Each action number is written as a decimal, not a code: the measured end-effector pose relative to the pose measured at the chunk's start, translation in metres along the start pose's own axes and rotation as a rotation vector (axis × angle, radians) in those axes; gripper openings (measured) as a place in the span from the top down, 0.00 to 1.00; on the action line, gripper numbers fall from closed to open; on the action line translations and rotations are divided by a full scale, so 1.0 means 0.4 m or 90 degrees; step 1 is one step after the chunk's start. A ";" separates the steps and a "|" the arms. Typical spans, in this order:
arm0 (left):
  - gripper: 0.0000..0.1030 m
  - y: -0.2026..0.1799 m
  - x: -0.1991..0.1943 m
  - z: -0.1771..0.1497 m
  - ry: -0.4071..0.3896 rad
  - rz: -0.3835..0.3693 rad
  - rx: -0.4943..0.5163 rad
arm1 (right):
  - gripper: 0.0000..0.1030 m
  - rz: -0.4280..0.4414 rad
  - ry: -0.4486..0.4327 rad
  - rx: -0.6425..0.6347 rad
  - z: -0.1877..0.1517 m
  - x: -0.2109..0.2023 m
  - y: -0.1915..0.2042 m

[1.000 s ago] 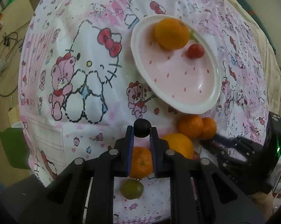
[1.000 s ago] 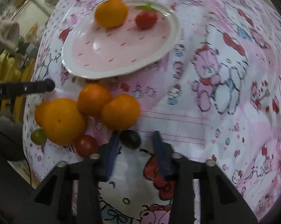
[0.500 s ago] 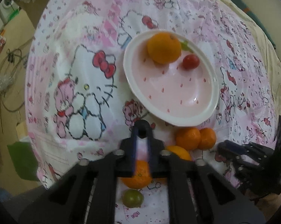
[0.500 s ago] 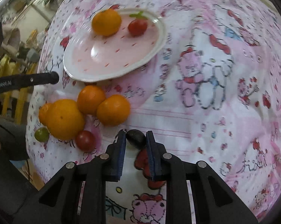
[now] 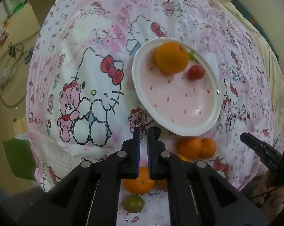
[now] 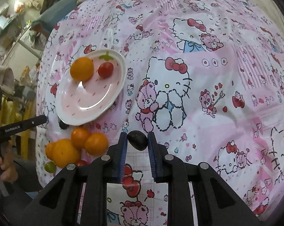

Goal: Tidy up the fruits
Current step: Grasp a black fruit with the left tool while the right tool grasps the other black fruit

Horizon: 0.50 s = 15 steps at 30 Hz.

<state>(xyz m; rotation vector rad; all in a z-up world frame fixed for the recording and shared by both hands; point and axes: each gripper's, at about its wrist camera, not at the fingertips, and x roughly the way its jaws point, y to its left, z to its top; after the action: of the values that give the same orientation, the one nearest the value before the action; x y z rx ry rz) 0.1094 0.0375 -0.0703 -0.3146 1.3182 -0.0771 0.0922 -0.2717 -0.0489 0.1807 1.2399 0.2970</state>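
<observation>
Left wrist view: the left gripper (image 5: 143, 131) has its jaws together, empty, near the plate (image 5: 140, 90) holding an orange (image 5: 171, 57) and tomato (image 5: 196, 72); right wrist view: the right gripper (image 6: 137, 138) is clamped on a dark plum (image 6: 137, 139), right of the loose oranges (image 6: 79, 145).

The cloth (image 6: 208, 60) is pink and white, printed with cartoon cats wearing red bows, pink teddy bears and small red hearts. The plate (image 6: 111, 101) is pale pink with a white rim, darker pink flecks and a green leaf mark. On it lie an orange fruit (image 6: 81, 68) and a red tomato (image 6: 105, 70). The right gripper (image 6: 137, 142) is black with blue pads and holds a black, glossy fruit (image 6: 137, 142). Off the plate lie orange tangerines (image 5: 195, 147) and a green lime (image 5: 133, 203).
</observation>
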 end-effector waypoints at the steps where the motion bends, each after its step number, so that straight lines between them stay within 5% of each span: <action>1: 0.95 0.006 0.002 -0.001 0.002 -0.008 -0.011 | 0.78 0.005 -0.001 0.004 0.001 -0.006 -0.006; 3: 0.88 0.006 0.021 -0.005 0.026 -0.016 -0.014 | 0.78 0.018 -0.001 0.010 0.007 -0.005 0.000; 5: 0.69 0.000 0.041 -0.011 0.045 -0.007 -0.006 | 0.78 0.023 -0.003 0.010 0.016 0.004 0.017; 12: 0.69 -0.068 0.102 -0.019 0.066 0.022 0.059 | 0.78 0.037 0.000 0.002 0.026 0.015 0.041; 15: 0.71 -0.104 0.120 -0.009 0.038 0.081 0.114 | 0.78 0.033 0.003 -0.004 0.023 0.019 0.044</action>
<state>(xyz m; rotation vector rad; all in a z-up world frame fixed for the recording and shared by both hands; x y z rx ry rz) 0.1232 -0.0141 -0.1047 -0.0771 1.3775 -0.0972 0.1008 -0.2524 -0.0475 0.2072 1.2398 0.3468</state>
